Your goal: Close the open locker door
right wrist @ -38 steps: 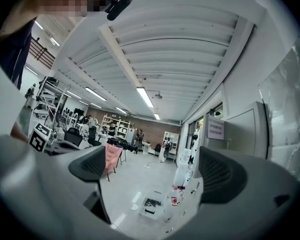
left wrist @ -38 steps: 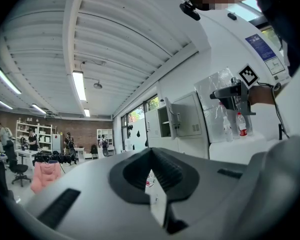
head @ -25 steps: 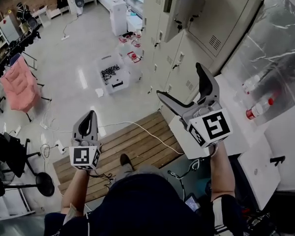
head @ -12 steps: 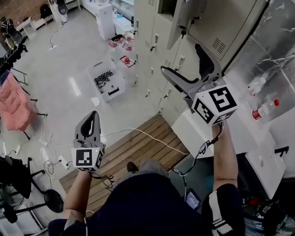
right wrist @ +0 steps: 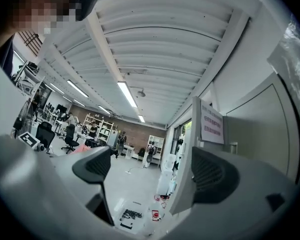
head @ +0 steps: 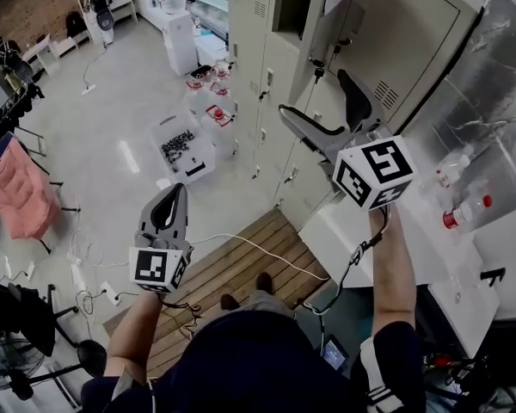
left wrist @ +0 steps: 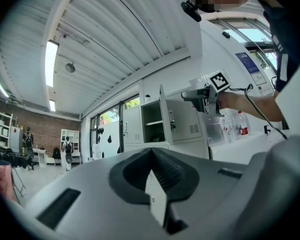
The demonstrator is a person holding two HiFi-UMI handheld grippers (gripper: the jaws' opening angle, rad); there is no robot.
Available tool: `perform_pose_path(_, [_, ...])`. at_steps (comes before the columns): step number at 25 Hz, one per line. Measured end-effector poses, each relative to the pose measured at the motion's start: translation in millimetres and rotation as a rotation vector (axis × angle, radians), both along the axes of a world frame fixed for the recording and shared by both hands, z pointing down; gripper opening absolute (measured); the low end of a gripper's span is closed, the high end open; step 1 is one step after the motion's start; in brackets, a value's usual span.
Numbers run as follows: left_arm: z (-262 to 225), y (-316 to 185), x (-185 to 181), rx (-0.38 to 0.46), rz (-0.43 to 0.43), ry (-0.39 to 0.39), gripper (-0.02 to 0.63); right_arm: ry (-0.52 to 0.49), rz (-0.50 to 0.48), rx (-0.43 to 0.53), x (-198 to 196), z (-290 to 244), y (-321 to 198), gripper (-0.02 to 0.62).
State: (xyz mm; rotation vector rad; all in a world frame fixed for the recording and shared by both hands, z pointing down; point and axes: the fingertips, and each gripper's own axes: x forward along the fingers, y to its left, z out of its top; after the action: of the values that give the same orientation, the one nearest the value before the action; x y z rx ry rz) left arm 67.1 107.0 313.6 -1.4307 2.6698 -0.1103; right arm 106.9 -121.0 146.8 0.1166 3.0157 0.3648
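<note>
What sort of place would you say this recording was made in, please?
Probably a shared lab or workshop. There is a bank of grey metal lockers, one with its door open, a brick wall at the far end, and a clear bin of small parts on the bare floor.

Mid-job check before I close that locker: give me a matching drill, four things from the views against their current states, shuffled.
Things
1. left gripper
2. right gripper
3. locker door
4. clear bin

States
A. swung open
B. fingers apart
C. on the floor, small dark parts inside
D. fingers together

Pairs: 1-D, 2-B, 3-A, 4-C.

The right gripper's fingers have just been closing slightly, and nothing is gripped between them.
</note>
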Motion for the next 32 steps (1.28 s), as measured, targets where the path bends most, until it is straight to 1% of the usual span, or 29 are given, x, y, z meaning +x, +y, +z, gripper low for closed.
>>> perform_pose_path(8, [-25,-80,-20,0.055,0.056,0.022,0.003,0.03,-0.063,-0.002,-47,-6,-57,0.477])
perform_pose_path(14, [-32,-120,-38,0.055,0.051,0.003,0.003,0.069,-0.128,-0.028,-79,-2,-92,0.436])
perform_pose_path(15, [-32,-125,-41,0.055,0.047,0.003,0.003,0.073,-0.139,-0.035,-83,-1,-96,0.416])
perform_pose_path(17, [-31,-132,-45,0.054,0.039,0.004,0.003,0.077,-0.156,-0.044,-92,-2,-103,0.388])
perform_pose_path(20, [-29,-138,-50,0.053,0.026,0.007,0.003,0.092,-0.169,-0.044,-105,0,-109,0.383])
perform_pose_path(26, [-25,-141,-57,0.056,-0.005,0.013,0.003,0.117,-0.2,-0.054,-117,4,-117,0.295])
perform_pose_path(29, [-23,-141,-60,0.058,-0.024,0.019,0.003,0.119,-0.215,-0.051,-120,2,-118,0.288])
perform_pose_path(32, [-21,-141,-60,0.057,-0.039,0.025,0.003,0.124,-0.231,-0.059,-124,2,-119,0.267])
